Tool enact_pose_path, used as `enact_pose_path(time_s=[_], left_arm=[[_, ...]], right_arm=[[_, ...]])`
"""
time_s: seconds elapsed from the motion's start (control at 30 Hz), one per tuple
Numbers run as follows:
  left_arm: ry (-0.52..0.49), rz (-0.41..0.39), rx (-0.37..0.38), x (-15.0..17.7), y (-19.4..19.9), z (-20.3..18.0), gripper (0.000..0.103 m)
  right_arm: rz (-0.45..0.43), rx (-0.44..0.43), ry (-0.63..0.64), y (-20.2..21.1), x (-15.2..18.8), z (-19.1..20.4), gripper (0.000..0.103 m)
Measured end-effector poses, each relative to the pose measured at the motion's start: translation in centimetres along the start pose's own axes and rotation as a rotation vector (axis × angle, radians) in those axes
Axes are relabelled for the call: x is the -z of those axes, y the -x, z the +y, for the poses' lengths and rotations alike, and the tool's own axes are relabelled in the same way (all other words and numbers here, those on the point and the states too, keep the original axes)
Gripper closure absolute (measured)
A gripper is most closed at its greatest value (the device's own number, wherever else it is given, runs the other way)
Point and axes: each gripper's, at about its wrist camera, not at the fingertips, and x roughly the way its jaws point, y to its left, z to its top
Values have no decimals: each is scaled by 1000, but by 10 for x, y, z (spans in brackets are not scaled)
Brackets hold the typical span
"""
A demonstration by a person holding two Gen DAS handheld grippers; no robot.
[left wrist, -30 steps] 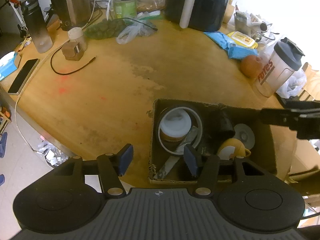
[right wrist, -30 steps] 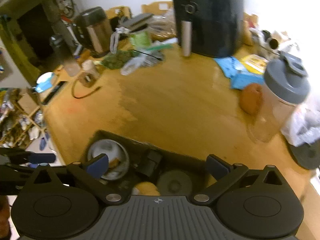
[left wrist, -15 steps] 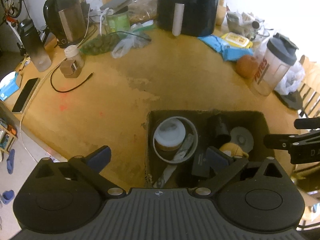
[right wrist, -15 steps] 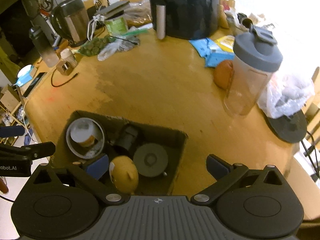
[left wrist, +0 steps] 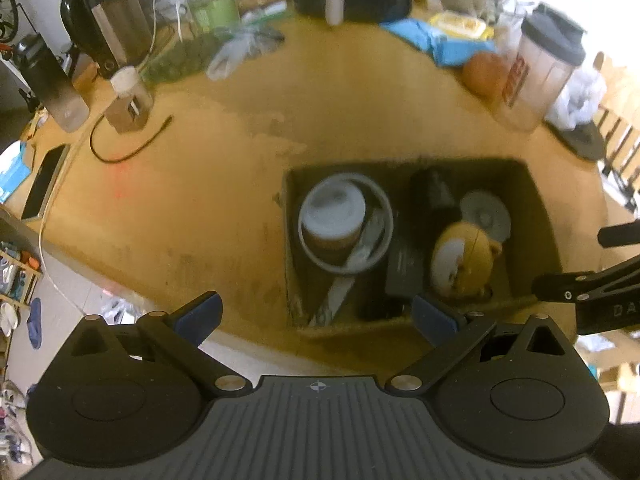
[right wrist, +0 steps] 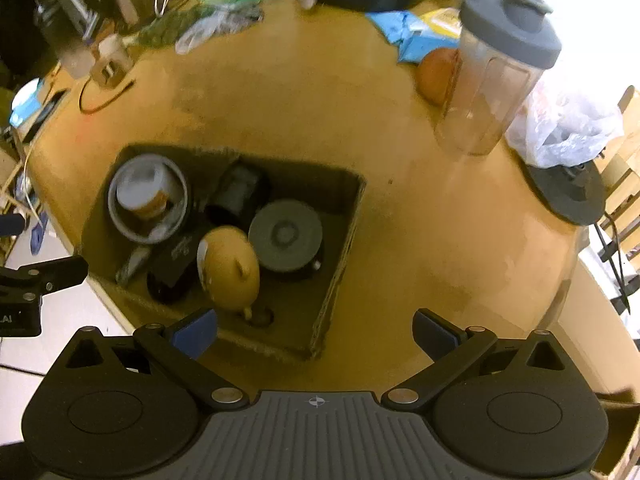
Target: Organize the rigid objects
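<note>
Several hard things sit packed in the cardboard box (right wrist: 340,240) near the front edge of the wooden surface (right wrist: 280,100), and I judge each one for a grip. The yellow toy (right wrist: 230,268) looks like light, smooth plastic, rounded and likely slippery, so I would pinch it across its narrower waist rather than its dome. The grey round lid (right wrist: 286,234) lies flat just beside it; it seems stiff and thin, best taken by its rim. The jar (left wrist: 332,216) stands inside a grey bowl (left wrist: 382,240), probably heavier, and wants a grip around its body. A knife-like blade (left wrist: 352,268) leans on the bowl; I would avoid its edge. My left hand-held gripper (left wrist: 316,314) hangs above the box's near wall, its jaws having just swung wide apart, nothing between them. My right hand-held gripper (right wrist: 316,332) hovers over the box's near corner, jaws apart and empty.
</note>
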Motion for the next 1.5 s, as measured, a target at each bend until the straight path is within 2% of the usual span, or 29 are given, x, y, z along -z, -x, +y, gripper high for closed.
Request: enact_pose_path(time_s=[0.17, 0.37, 0.87, 1.5], left_arm=[[-10, 79, 5, 10, -9, 1, 0], [-13, 126, 12, 17, -14, 1, 0], [-3, 137, 9, 16, -14, -1, 0], [6, 142, 2, 13, -17, 3, 0]], right_arm=[[54, 4, 35, -6, 7, 6, 0], [106, 9, 57, -13, 13, 8, 0], [132, 8, 68, -16, 16, 8, 0], [115, 13, 54, -14, 18, -3, 0]])
